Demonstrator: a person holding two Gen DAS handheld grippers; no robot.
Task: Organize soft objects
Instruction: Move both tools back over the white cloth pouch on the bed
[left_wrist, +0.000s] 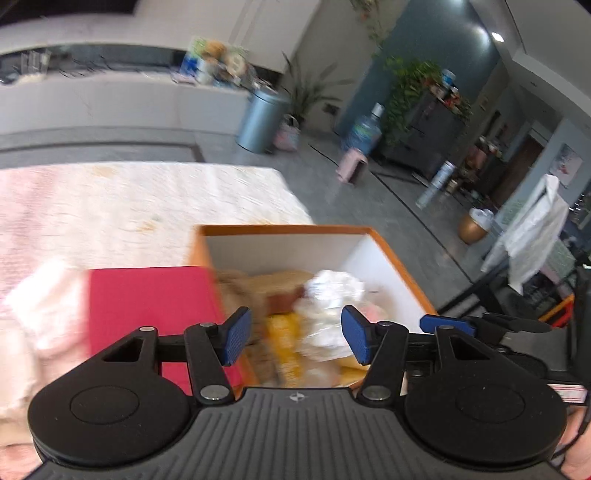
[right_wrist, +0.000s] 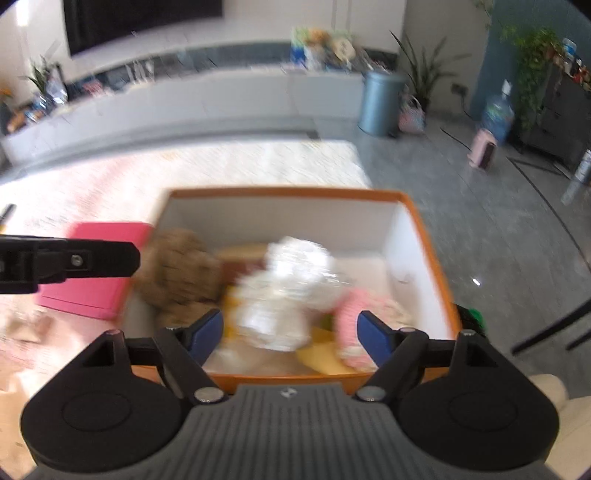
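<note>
The orange box sits on the pale cloth, just ahead of both grippers. The right gripper hangs over its near rim, jaws spread wide and holding nothing; below lie a brown plush toy, a crinkly white bag and a pink knitted piece (all blurred). The left gripper is likewise wide open and empty, above the box's left side. Only its view shows the white towel left of the red box, touching it
</note>
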